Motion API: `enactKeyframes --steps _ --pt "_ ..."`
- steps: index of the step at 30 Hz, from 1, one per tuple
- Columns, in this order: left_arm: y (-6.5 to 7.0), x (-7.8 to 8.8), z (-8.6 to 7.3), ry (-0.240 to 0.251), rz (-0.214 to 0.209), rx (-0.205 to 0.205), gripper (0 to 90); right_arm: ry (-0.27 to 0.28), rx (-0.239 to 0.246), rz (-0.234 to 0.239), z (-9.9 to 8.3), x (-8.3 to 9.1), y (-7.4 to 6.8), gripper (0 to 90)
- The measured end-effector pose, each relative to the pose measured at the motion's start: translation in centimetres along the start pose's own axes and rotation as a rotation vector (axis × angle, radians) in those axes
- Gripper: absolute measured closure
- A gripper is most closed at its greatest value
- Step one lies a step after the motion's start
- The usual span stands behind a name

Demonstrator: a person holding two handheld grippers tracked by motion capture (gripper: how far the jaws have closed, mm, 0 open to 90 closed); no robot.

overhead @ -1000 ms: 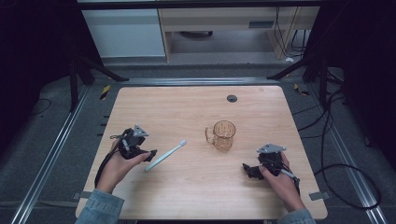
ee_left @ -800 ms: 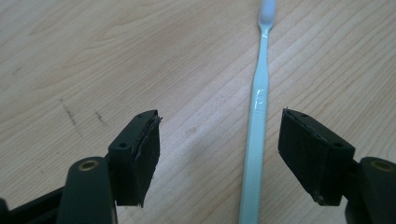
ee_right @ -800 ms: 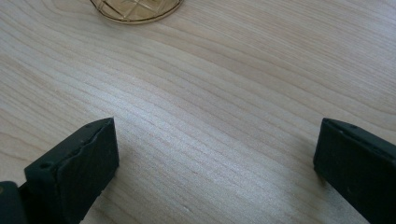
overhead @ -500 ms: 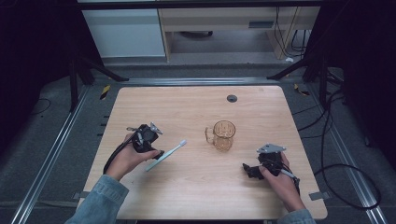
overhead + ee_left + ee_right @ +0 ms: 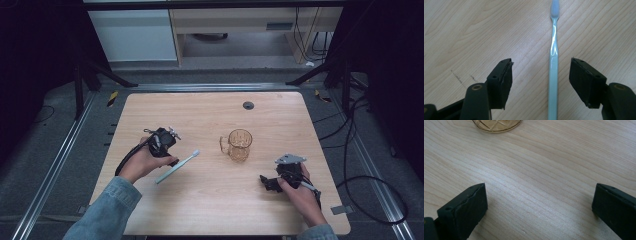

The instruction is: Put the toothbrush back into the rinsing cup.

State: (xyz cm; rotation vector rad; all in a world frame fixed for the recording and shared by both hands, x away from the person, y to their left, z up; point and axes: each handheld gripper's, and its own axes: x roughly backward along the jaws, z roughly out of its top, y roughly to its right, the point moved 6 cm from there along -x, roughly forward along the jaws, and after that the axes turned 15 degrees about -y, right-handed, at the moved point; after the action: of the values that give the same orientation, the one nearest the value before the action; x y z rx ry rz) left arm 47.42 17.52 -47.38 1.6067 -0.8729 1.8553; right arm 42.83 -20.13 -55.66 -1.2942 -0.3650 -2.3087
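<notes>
A pale blue-green toothbrush [image 5: 182, 162] lies flat on the wooden table [image 5: 210, 115], bristle end towards the amber glass mug [image 5: 239, 145]. My left gripper [image 5: 170, 159] hovers over its handle. In the left gripper view the toothbrush [image 5: 553, 62] runs between the two jaws of that gripper [image 5: 541, 75], nearer the right one, with neither pad touching it. These jaws have just been closing and still stand apart. My right gripper [image 5: 266, 183] rests at the table's front right, open [image 5: 540, 205] with bare wood between its jaws. The mug's base [image 5: 496, 125] sits ahead of it.
A small black round grommet [image 5: 248, 105] sits in the tabletop near its far edge. Metal rails [image 5: 60, 165] run along both sides of the table. Black cables [image 5: 370, 200] loop on the floor at the right. White cabinets [image 5: 135, 35] stand beyond the far edge.
My left hand has carried its gripper rightward across the table, from left of the toothbrush to over its handle. The right hand, the mug and the toothbrush have kept still.
</notes>
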Motion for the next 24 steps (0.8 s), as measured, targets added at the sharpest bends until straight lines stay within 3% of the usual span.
enactKeyframes --steps 9,18,24 --pt "0.0 0.0 0.9 -0.036 -0.015 -0.011 28.9 0.0 0.001 0.0 0.0 0.0 0.0 0.4" --pt "0.4 0.0 1.7 -0.081 -0.012 -0.063 39.2 0.0 0.001 0.0 0.0 0.0 0.0 0.4" --pt "0.3 -0.3 2.1 -0.114 -0.027 -0.072 44.4 0.0 0.001 0.0 0.0 0.0 0.0 0.4"
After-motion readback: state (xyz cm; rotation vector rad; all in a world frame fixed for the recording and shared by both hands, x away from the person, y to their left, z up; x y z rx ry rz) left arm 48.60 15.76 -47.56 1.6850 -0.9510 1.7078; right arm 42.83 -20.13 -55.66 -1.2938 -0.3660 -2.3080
